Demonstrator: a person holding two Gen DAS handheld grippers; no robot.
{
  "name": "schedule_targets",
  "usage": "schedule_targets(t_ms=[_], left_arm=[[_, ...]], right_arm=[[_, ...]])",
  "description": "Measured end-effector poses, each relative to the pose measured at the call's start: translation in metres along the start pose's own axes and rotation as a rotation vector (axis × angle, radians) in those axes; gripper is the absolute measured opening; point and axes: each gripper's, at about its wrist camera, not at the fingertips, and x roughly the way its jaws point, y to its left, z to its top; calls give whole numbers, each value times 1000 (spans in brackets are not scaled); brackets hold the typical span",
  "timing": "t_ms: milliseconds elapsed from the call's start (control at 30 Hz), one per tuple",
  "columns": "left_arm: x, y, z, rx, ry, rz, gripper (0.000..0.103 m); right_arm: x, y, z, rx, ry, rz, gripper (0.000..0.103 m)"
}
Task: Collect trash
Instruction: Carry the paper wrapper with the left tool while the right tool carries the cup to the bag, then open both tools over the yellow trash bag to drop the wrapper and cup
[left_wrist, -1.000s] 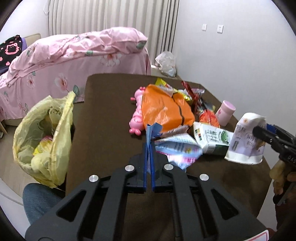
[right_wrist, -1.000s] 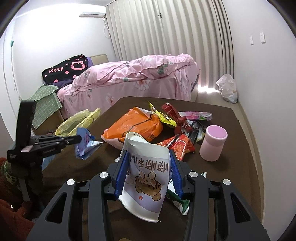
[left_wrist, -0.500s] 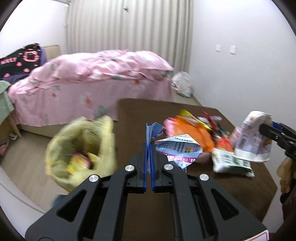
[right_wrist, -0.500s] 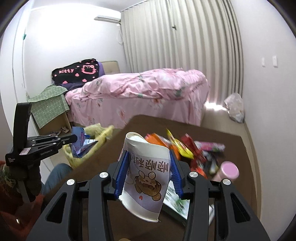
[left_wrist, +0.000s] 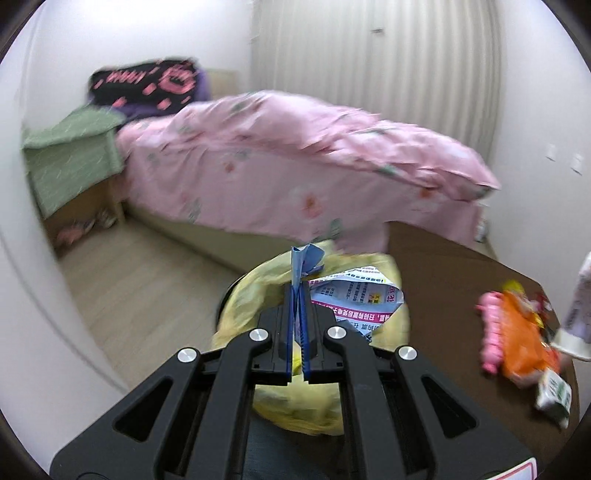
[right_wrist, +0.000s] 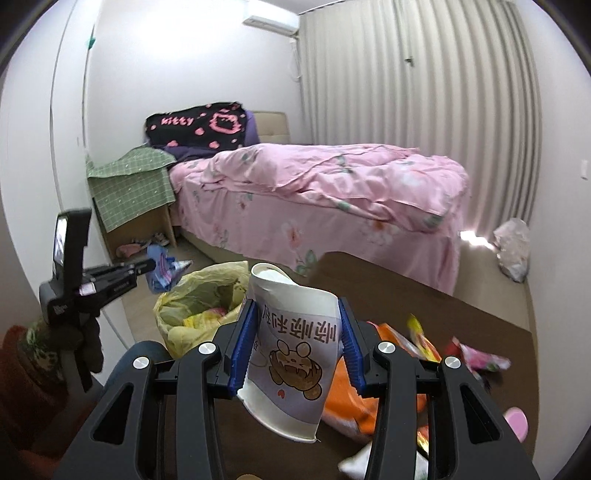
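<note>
The jaws of the left gripper (left_wrist: 297, 295) are pressing flat together on a blue wrapper (left_wrist: 306, 260), and those of the right gripper (right_wrist: 295, 339) are clamping half apart on the walls of a crushed paper cup (right_wrist: 291, 354). Over the last second both hands have been swinging away from the litter on the brown table (left_wrist: 450, 273): the yellow trash bag (left_wrist: 258, 291), then off to the side, is now sitting directly under the left fingertips, so the wrapper looks ready to drop. The cup is trailing nearer the table edge (the bag's mouth is opening just beyond it). The wrapper's long axis is standing upright, its crumpled end poking above the pads. The cup's axis is running up and away, tilting slightly, rim toward the camera and base toward the bed. An orange bag (right_wrist: 354, 402) is lying on the table behind.
</note>
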Motion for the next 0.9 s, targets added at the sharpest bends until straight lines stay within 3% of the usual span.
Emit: schedule_targets(t_ms=[133, 267, 533, 767, 800, 867, 900], left_arm=[[25, 19, -14, -58, 46, 29, 3], [39, 27, -20, -101, 71, 3, 3], [45, 25, -16, -105, 81, -48, 3], [62, 26, -12, -159, 108, -103, 4], [63, 27, -12, -169, 109, -112, 9], [63, 31, -10, -207, 109, -128, 35], [62, 33, -10, -224, 101, -129, 38]], right_arm=[[45, 14, 25, -40, 17, 64, 41], [97, 29, 42, -46, 44, 127, 41], [198, 57, 40, -33, 165, 179, 41], [231, 60, 37, 11, 203, 204, 41], [234, 58, 36, 28, 216, 213, 42], [235, 49, 34, 57, 222, 219, 55], [234, 47, 34, 68, 220, 219, 56]])
